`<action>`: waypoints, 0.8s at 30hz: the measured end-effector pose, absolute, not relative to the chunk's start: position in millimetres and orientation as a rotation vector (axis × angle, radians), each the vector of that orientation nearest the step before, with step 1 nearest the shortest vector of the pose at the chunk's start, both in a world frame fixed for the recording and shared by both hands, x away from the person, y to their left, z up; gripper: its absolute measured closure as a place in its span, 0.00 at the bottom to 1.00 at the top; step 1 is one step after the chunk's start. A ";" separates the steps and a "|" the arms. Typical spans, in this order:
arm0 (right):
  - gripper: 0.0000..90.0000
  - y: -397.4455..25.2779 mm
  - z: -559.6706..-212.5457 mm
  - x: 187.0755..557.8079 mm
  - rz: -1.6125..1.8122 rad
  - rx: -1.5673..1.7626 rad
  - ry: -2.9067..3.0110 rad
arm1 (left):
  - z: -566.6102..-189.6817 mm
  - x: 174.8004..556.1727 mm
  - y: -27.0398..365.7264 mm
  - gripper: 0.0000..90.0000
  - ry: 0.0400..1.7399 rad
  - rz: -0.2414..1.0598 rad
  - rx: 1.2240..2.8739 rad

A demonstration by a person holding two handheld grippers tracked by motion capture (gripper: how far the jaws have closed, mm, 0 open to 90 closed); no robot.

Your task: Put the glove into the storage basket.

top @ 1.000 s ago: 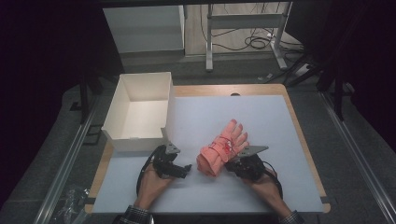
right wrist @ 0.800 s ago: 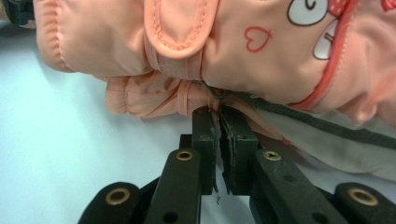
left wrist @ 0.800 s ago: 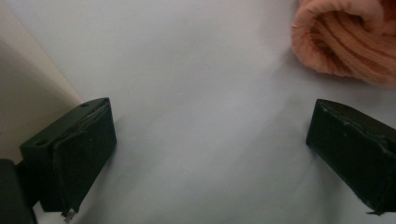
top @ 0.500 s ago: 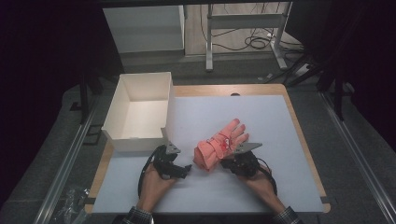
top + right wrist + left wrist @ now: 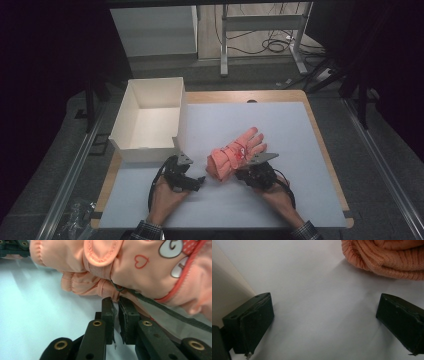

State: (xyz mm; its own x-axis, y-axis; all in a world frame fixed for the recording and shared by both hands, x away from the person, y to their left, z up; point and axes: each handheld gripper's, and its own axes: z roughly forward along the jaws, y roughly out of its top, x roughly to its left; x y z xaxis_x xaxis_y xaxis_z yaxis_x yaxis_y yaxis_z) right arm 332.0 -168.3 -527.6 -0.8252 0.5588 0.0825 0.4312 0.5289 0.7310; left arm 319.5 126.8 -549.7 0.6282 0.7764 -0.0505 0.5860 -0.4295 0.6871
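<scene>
Pink glove (image 5: 236, 152) lies on the white table sheet (image 5: 280, 130) just right of the white box (image 5: 150, 120), between the two grippers. From above it is a plain shape, whereas the right gripper view shows its printed heart and stitching (image 5: 140, 261), and the right gripper (image 5: 115, 302) with jaws nearly closed, pinching the glove's lower edge. The left gripper (image 5: 324, 315) stands spread wide over bare sheet, holding nothing, the glove's knitted cuff (image 5: 387, 262) just beyond it.

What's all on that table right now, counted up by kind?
Pink gloves: 1 bundle, may be a stacked pair, cannot tell
White open boxes: 1
Handheld grippers: 2, the left gripper with jaws apart, the right gripper nipping the glove's edge
Total: 4
</scene>
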 end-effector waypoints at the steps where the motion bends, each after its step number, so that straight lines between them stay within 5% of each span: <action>1: 0.89 -169.1 -527.0 331.6 1.179 0.847 2.597 | -549.7 319.6 126.7 0.01 1.059 0.357 2.168; 24: 0.60 -237.3 -519.9 322.0 1.156 0.991 2.450 | -546.3 318.7 123.0 0.03 0.996 0.320 2.197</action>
